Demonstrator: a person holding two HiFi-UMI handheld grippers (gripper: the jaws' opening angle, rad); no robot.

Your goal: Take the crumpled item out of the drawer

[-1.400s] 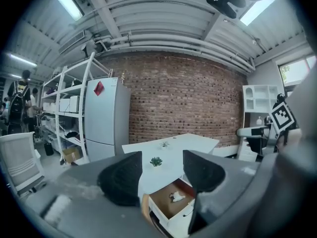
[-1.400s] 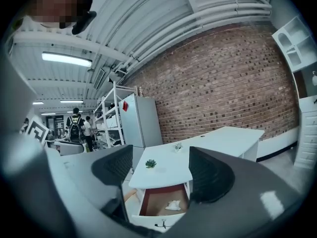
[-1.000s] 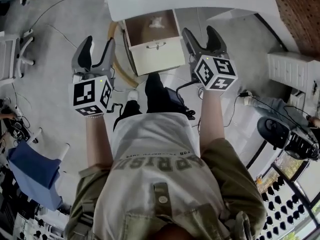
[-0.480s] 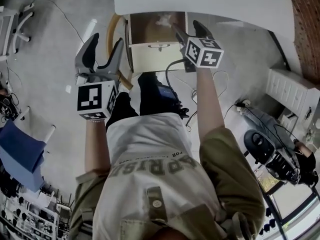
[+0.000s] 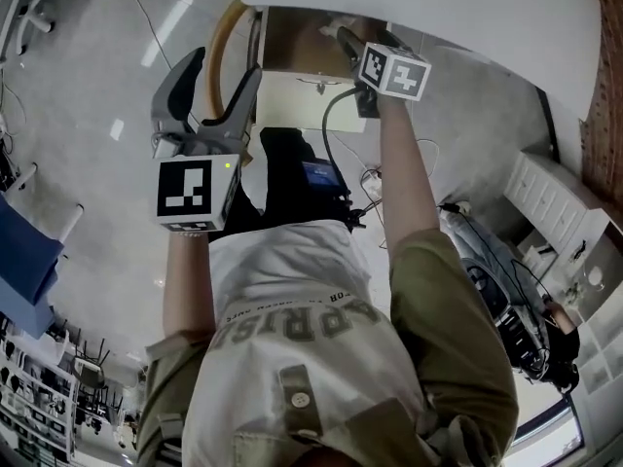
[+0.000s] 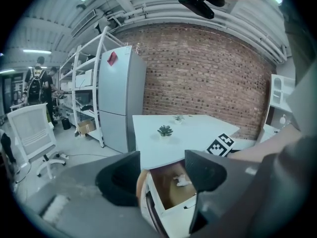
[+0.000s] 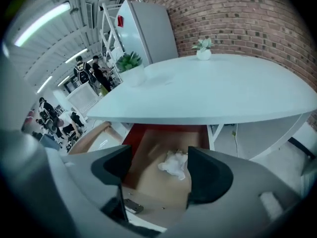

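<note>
Right gripper (image 7: 161, 165): top centre of head view, reaching over open drawer (image 7: 151, 180); jaws spread wide, pads touching nothing. Crumpled white item (image 7: 174, 163) lies on drawer floor, showing in gap between jaws, nearer right-hand jaw in right gripper view. Drawer pulled out from under white tabletop (image 7: 208, 93). Left gripper (image 5: 219, 76): left of centre in head view, beside drawer, apart from it; jaws opening, nothing between them. Small potted plant (image 6: 165, 130) on tabletop, behind drawer.
</note>
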